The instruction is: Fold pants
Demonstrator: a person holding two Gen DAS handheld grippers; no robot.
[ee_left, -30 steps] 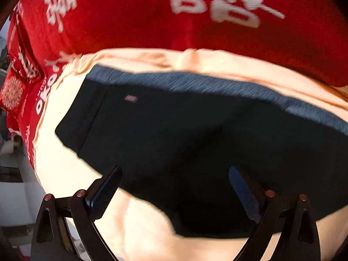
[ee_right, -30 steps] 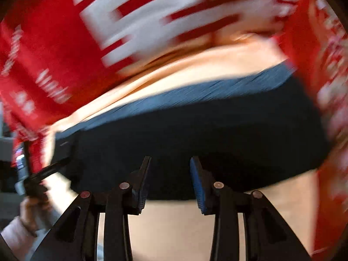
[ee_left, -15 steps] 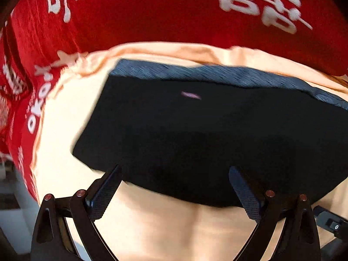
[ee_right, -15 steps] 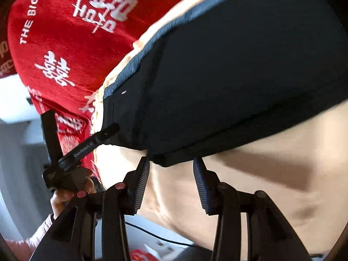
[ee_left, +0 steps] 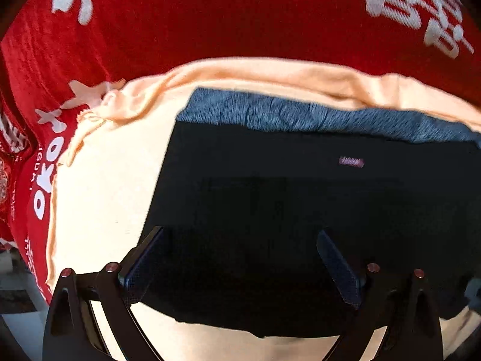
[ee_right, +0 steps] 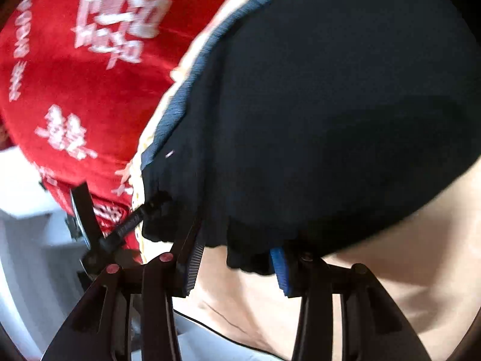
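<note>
- Red plush blanket with white lettering [ee_left: 210, 24] covers the bed; over it lies a peach cotton sheet [ee_left: 99, 180], wrinkled at its edge.
- Black knit pants with a grey-blue ribbed waistband [ee_left: 300, 198] lie flat on the sheet, long axis across the left view.
- Left gripper [ee_left: 240, 258] hovers over the near hem, jaws wide, holding nothing.
- Right gripper [ee_right: 237, 258] sits at the hem's corner; its jaws have just been closing, with a bunched fold of hem between them, though I cannot tell if the pads press it.
- Right is nearer; the fabric looks soft and limp.

Pants [ee_left: 300, 210] on sheet [ee_left: 99, 186], over blanket [ee_left: 210, 21]
</note>
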